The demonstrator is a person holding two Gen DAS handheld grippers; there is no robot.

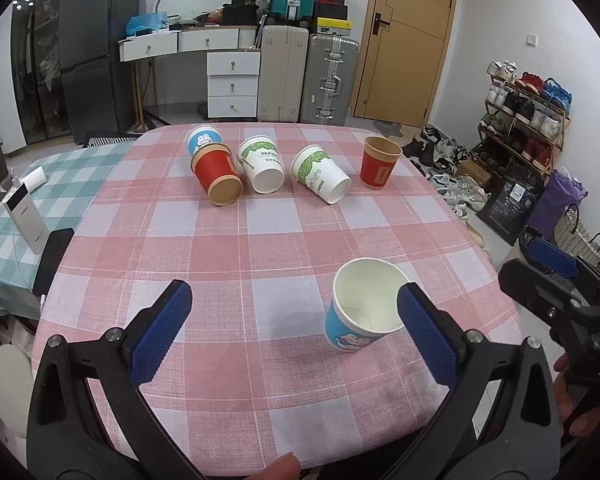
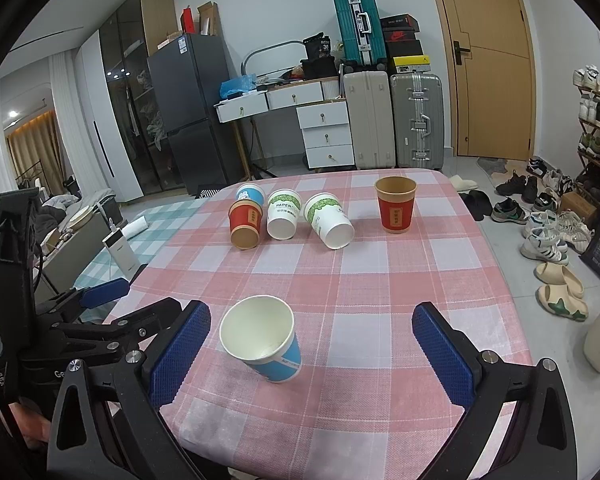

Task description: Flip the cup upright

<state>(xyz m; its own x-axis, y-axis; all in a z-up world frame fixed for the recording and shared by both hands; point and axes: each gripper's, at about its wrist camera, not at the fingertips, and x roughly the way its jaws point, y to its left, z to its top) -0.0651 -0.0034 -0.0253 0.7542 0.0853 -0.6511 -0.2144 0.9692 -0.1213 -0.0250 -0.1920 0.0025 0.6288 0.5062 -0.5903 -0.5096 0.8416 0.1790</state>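
Now blue cup [image 1: 360, 320] stands upright lower right of frame on table [image 1: 260, 240], both jaws released and empty, so next grab a tipped cup, maybe red cup [image 1: 216, 174] at upper centre.

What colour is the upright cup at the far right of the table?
Red with a tan rim; clearest in the right wrist view.

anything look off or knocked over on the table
Four cups lie on their sides at the far end: a blue cup, a red cup and two white-and-green cups. The near blue cup and far red cup stand upright. No spill visible.
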